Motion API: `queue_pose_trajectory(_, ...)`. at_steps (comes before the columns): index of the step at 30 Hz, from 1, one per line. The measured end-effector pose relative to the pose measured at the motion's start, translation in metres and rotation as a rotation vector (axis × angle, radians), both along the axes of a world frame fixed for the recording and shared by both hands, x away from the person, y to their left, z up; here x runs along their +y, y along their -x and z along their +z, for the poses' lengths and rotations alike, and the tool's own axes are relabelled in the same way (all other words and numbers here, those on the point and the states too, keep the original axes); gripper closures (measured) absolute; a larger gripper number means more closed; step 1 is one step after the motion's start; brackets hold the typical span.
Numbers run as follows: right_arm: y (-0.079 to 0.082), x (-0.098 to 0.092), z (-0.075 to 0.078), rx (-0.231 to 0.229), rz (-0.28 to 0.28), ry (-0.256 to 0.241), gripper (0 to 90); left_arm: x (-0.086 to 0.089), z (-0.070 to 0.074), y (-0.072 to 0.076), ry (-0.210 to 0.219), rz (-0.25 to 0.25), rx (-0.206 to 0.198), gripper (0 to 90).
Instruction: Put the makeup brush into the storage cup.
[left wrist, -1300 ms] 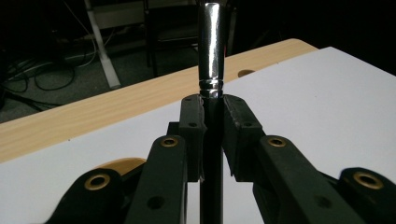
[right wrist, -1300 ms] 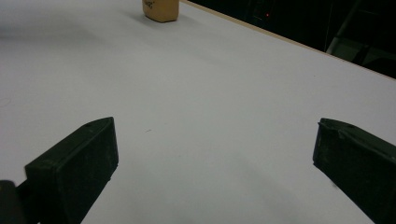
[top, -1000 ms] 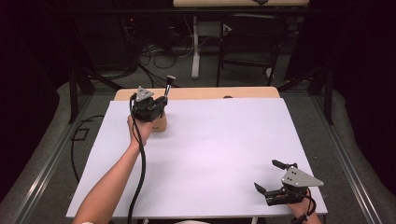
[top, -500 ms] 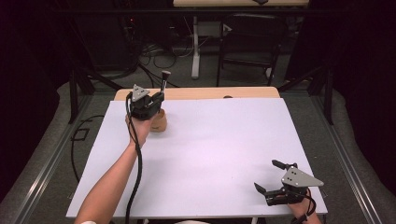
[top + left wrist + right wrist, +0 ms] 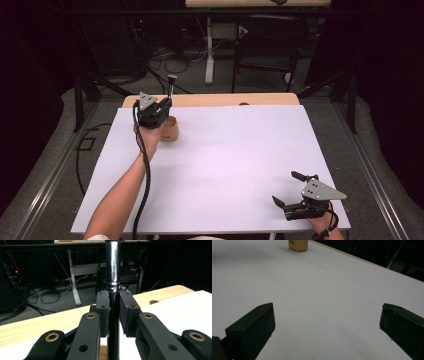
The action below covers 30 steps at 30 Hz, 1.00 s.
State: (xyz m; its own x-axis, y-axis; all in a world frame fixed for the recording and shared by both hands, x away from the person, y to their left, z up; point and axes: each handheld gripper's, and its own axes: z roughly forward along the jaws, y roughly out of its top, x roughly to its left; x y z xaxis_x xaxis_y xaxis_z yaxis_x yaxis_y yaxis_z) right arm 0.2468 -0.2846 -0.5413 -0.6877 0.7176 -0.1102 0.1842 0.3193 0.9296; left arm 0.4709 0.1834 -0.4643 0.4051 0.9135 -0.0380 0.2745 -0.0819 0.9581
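The makeup brush [image 5: 171, 86] stands nearly upright above the small tan wooden cup [image 5: 169, 128], pinched by the left gripper [image 5: 159, 107] at the far left of the white table cover [image 5: 230, 165]. In the left gripper view its pads [image 5: 103, 312] press from both sides on the black handle [image 5: 113, 315] just below the shiny chrome ferrule [image 5: 112, 262]; the dark bristle tuft [image 5: 172, 78] points up. The brush is probably light and stiff, but the glossy handle and polished metal look slippery, so a hold on the black shaft just under the ferrule, square across the pads, seems safest; the bristles are soft and would bend if squeezed. The cup itself looks light and could tip if the brush knocks its rim. Well away from the cup, at the near right corner of the cover, the right gripper [image 5: 291, 193] rests low with its jaws spread wide and nothing between them; its own view looks across bare cover toward the cup [image 5: 298, 245].
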Motion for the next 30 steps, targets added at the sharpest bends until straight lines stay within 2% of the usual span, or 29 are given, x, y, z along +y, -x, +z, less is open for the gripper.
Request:
queue_pose_trajectory(10, 0.0, 0.0, 0.0, 0.001, -0.001, 0.0, 0.0, 0.001, -0.011, -0.006, -0.01, 0.03, 0.007, 78.9)
queue_pose_trajectory(30, 0.0, 0.0, 0.0, 0.004, -0.001, 0.006, 0.0, 0.002, -0.021, -0.011, -0.018, 0.027, 0.012, 78.9)
